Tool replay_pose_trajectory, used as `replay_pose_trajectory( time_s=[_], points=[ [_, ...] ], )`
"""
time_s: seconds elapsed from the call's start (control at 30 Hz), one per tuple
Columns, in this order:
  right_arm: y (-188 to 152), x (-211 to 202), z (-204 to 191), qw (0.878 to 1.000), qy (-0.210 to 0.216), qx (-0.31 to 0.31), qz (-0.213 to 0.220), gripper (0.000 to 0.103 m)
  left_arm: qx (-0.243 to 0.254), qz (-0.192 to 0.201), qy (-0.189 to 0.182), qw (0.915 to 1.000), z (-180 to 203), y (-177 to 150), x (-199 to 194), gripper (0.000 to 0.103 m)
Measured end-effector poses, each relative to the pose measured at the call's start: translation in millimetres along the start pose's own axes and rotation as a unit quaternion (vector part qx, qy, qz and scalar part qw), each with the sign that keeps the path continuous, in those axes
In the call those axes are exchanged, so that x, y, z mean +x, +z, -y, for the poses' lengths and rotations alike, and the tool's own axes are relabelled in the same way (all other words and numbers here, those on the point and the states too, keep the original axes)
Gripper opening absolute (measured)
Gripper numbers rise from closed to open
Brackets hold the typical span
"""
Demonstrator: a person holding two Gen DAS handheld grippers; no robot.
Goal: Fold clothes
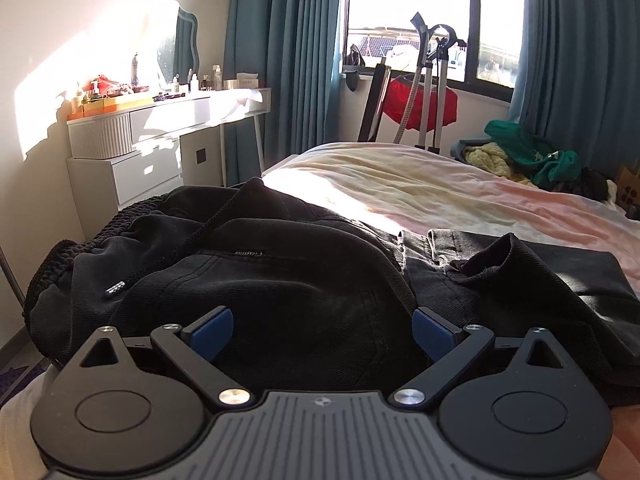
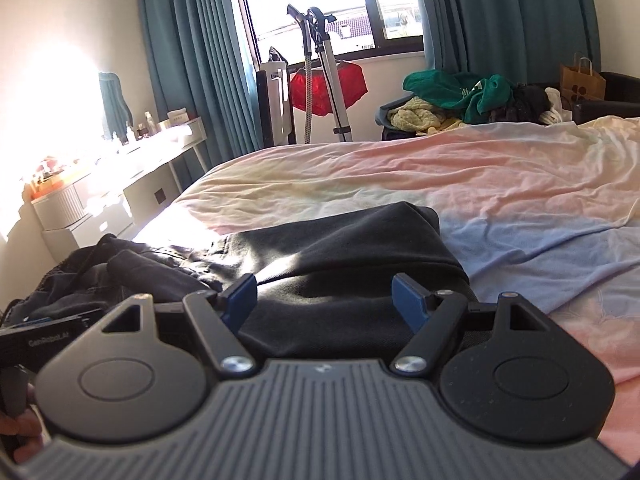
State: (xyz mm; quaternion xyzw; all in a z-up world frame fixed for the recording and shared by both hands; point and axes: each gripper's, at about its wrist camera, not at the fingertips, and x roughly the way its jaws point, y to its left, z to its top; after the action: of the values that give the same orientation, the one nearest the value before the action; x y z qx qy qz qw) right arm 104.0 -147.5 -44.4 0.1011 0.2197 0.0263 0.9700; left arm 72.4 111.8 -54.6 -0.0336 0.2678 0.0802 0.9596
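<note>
2 grippers released | left gripper point(image 1: 322, 330) | right gripper point(image 2: 324, 300) | black trousers point(image 1: 280, 264) rumpled

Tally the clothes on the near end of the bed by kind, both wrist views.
Crumpled black drawstring trousers with elastic waistband: 1
Dark grey denim garment with frayed edge: 1
Flat-folded black fabric garment: 1
Total: 3
</note>
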Motion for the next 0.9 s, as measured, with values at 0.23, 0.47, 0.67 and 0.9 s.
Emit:
replay_pose_trajectory(
  time_s=[0.23, 0.47, 0.67, 0.9],
  points=[
    [8, -1, -4, 1.000, -0.014, 0.004, 0.016, 0.076, -0.025, 0.006, 0.013, 0.9996, -15, 5, -5, 0.098],
    [7, 10, 5, 1.000, -0.008, 0.025, 0.002, 0.076, -0.039, -0.014, 0.014, 0.9991, -40, 22, -24, 0.098],
    [13, 14, 13, 0.999, 0.002, 0.037, 0.011, 0.076, -0.133, -0.066, 0.009, 0.9889, -98, 37, -32, 0.100],
    [9, 27, 13, 1.000, -0.011, 0.013, 0.012, 0.076, -0.228, -0.095, 0.035, 0.9683, -158, 26, -37, 0.100]
  ],
)
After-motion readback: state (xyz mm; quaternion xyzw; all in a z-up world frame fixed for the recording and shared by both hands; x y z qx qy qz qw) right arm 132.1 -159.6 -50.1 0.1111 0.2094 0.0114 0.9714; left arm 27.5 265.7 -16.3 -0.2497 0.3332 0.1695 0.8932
